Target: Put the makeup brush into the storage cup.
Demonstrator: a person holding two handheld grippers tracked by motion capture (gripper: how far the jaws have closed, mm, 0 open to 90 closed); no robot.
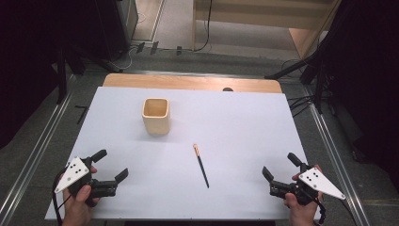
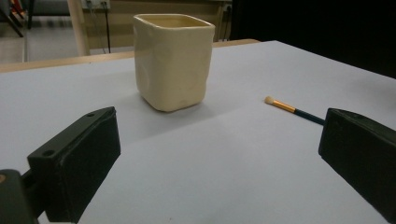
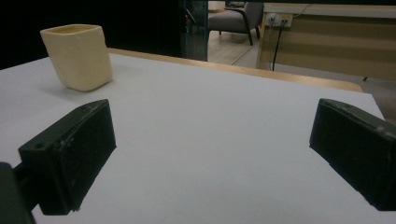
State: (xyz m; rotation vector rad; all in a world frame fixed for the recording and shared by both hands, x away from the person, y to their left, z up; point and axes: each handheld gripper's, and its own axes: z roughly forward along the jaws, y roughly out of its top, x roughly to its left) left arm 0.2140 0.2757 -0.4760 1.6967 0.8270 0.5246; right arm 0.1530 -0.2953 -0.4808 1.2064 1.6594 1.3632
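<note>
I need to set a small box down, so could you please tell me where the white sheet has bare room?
Bare stretches lie right of the cream square ceramic cup and between the dark-handled, gold-ferruled brush and the open right gripper. The open left gripper leaves room too. Nowhere is crowded.

The square cream ceramic cup [image 2: 173,60] has a smooth, softly glossy glaze with slight dents. The thin dark-handled brush [image 1: 201,165] carries a shiny copper-coloured metal ferrule and a pale soft tip. The desk [image 1: 235,122] wears a matt white sheet over a light wood edge. Each gripper's jaws look like matt black plastic, scuffed at the edges.
</note>
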